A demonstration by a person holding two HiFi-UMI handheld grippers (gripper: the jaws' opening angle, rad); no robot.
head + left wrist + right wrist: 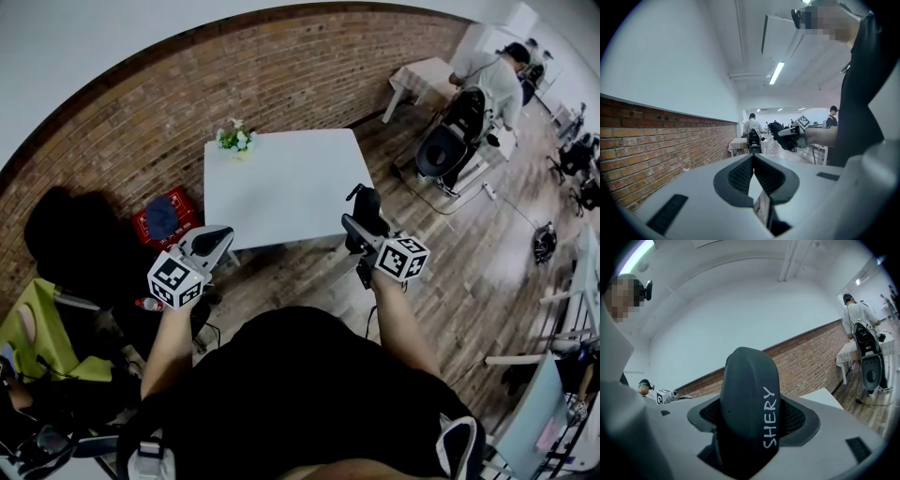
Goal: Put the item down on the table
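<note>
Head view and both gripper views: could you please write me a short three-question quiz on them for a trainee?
1. True or false: the left hand-held gripper holds something.
2. Which word is printed on the black item held in the right hand-held gripper? A) SHERY B) SPORT C) SHELL
3. Fill in: at a far corner of the white table stands a small bunch of ____.
Key: 1 false, its jaws are together with nothing between them; 2 A; 3 flowers.

White square table [281,192] on wood plank floor [314,281], close to brick wall [187,94]. Holds 1 small flower bunch [234,138] at far left corner.
</note>
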